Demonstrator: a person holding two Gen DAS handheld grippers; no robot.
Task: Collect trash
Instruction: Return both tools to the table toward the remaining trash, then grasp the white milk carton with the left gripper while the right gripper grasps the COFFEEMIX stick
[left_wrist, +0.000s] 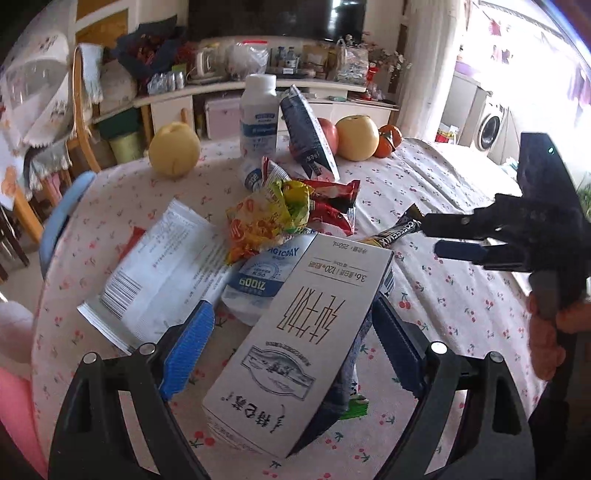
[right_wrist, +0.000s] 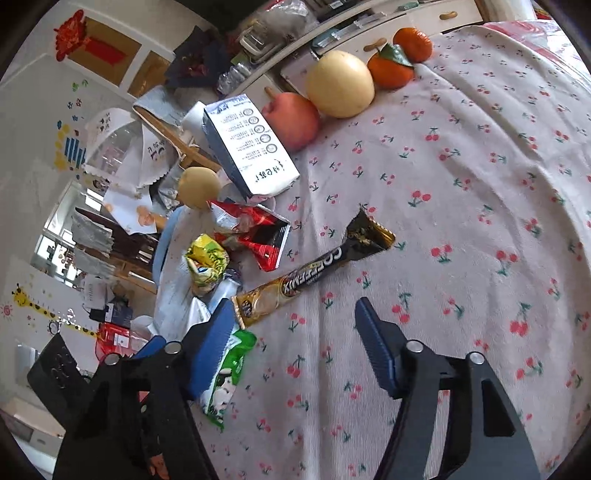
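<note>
Left tool over the milk carton, trash heap just beyond it.

We've got the left gripper (left_wrist: 291, 332) spread wide w/ the milk carton (left_wrist: 295, 350) between its jaws, not clenched yet; we'd close square on the long sides, gently, since a thin box likely crushes. Right gripper (right_wrist: 295, 332) is released too, empty, right of the carton, coffee-mix sachet (right_wrist: 314, 269) just ahead of it. Wrappers (left_wrist: 273, 214) lie beyond the carton; fruit further back on the cherry-print tablecloth (left_wrist: 443, 295). Cluttered shelves and a washer behind.
</note>
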